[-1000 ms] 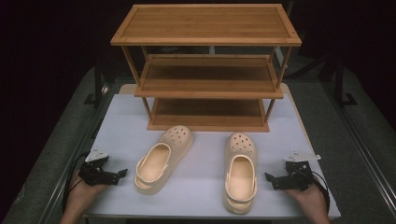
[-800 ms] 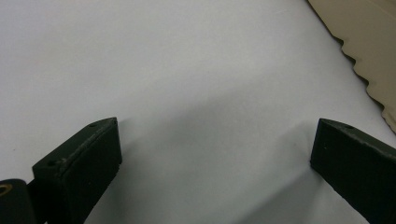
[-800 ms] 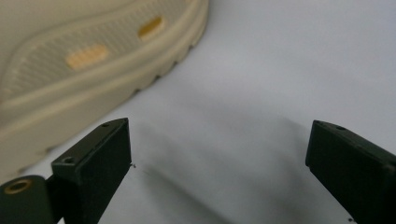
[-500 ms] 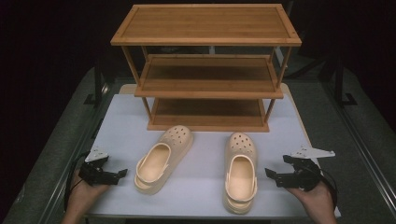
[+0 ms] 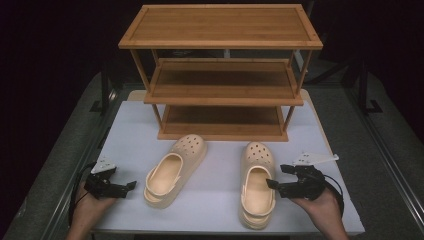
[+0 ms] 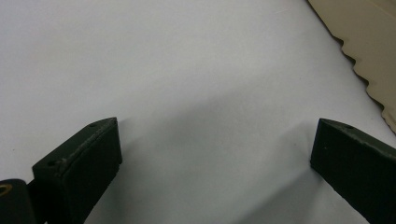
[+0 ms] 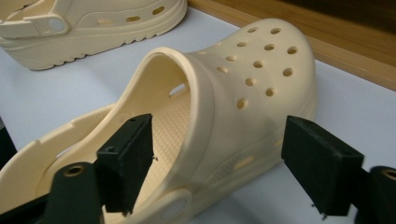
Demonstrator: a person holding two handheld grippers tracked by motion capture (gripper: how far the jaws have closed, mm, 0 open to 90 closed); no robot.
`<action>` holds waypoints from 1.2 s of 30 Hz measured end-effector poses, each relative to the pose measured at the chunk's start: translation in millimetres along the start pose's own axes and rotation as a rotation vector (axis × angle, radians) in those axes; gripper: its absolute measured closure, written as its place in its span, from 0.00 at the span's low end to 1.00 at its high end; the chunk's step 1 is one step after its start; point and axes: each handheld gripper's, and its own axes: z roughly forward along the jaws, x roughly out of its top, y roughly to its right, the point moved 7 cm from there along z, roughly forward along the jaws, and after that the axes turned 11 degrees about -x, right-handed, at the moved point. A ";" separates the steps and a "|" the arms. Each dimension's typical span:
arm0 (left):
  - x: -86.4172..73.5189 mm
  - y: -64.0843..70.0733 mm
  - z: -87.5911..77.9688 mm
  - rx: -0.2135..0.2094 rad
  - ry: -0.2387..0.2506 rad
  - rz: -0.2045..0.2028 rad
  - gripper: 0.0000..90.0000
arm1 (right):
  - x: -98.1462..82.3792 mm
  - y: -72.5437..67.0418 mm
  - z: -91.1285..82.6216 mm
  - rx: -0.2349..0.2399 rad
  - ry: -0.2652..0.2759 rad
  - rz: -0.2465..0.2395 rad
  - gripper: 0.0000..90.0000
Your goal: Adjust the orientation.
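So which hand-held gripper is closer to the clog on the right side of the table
The right hand-held gripper. Its open jaws straddle the right clog's side wall, one inside the opening. The left hand-held gripper sits at the table's left edge, beyond the left clog.

The left gripper (image 6: 215, 158) holds its black jaws wide apart over bare white worktop (image 6: 187, 70); a cream shoe's ridged sole edge (image 6: 369, 51) (only partly visible) lies beyond the right-hand jaw.
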 end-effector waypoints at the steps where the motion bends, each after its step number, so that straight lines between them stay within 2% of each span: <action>1: 0.0 0.0 0.0 0.000 0.000 0.000 0.01 | 1.1 -0.8 1.1 0.003 0.002 0.003 0.33; 8: 0.1 0.1 0.1 0.000 0.002 -0.002 0.01 | 14.9 -5.9 7.1 0.025 0.031 -0.021 0.48; 14: 0.1 0.0 0.1 0.000 0.002 -0.002 0.01 | 22.1 -10.2 13.4 0.041 0.036 -0.051 0.61; 17: 0.0 0.0 0.1 -0.001 0.001 -0.001 0.01 | 23.1 -10.7 15.2 0.030 0.044 -0.071 0.67; 23: 0.0 0.0 0.0 -0.001 0.000 0.000 0.01 | 28.5 -12.4 11.7 0.060 0.105 -0.091 0.84; 27: 0.0 0.0 0.0 -0.001 0.000 -0.001 0.01 | 28.8 -11.5 12.0 0.077 0.099 -0.074 0.81; 32: 0.0 0.0 0.0 -0.001 0.000 -0.001 0.01 | 20.2 -8.6 11.3 0.025 0.054 -0.080 0.72; 34: 0.0 -0.1 0.0 0.000 -0.001 0.000 0.01 | 14.3 -5.7 12.4 -0.017 0.015 -0.092 0.68; 35: -0.1 -0.1 0.0 0.000 -0.001 0.000 0.01 | 11.4 -4.8 13.4 -0.016 0.002 -0.089 0.67; 36: -0.1 -0.1 0.0 0.000 -0.001 0.001 0.01 | 10.4 -4.3 12.9 -0.013 0.010 -0.079 0.68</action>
